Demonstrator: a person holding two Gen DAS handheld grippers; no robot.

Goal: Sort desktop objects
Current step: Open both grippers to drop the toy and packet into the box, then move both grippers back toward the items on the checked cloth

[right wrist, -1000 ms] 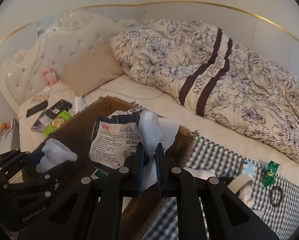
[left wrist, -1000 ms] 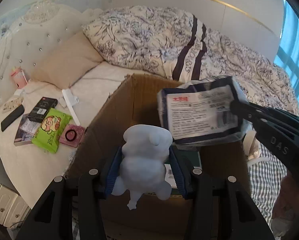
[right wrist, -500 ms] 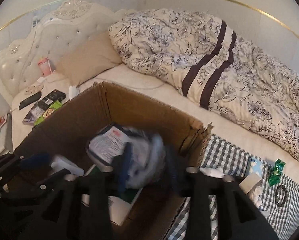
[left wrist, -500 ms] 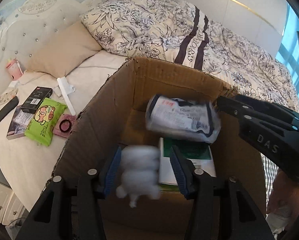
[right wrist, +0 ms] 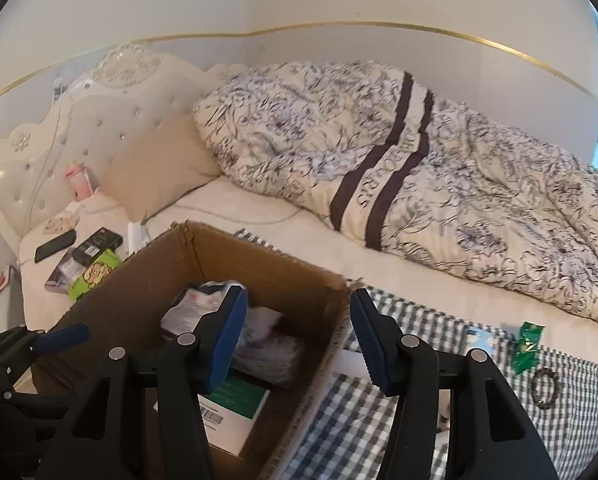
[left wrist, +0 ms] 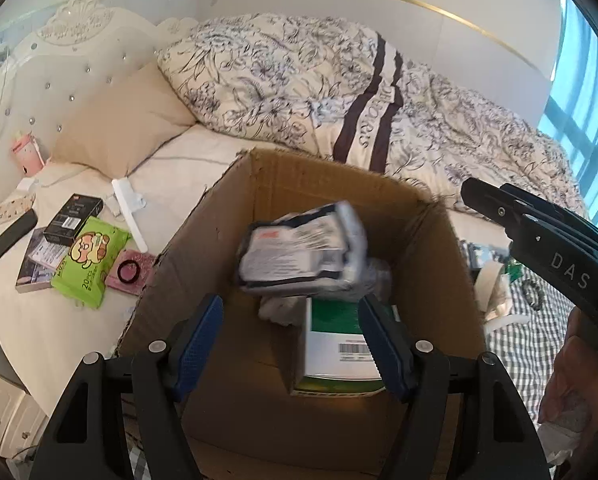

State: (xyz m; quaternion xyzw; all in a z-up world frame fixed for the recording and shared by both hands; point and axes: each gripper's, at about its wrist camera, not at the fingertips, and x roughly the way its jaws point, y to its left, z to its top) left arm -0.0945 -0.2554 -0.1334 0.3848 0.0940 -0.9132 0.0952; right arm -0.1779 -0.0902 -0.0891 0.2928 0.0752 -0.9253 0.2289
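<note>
The blurred white-and-navy plastic packet w/ printed label (left wrist: 303, 254) is seen inside the open brown cardboard box (left wrist: 203, 240), over a white lumpy object (left wrist: 277, 310) and a green-and-white carton w/ barcode (left wrist: 339, 344) lying on the box bottom. Whether the packet is resting or in mid-air can't be told from the blur. In the right wrist view the packet (right wrist: 197, 308) is partly hidden behind a blue pad.

Left tongs (left wrist: 295, 344) are held wide apart above the near side of the box, nothing between the blue pads (left wrist: 201, 334). Right tongs (right wrist: 297, 338) are likewise spread wide & empty, poised over the box's right rim; one pad is over the box interior, the other over the blue-and-white checked cloth (right wrist: 379, 408).

On that cloth, to the right of the box, a green foil sachet (right wrist: 529, 346) and a dark bead bracelet (right wrist: 545, 390) are seen, near each other.

Left of the box, on the cream bed sheet (left wrist: 39, 320), a green wet-wipes pack (left wrist: 87, 266), a pink square item w/ dark ring (left wrist: 129, 272), a black small box (left wrist: 73, 220) & a black phone (left wrist: 13, 236) are laid out. A floral quilt w/ dark stripes (left wrist: 339, 92) is heaped behind the box.
</note>
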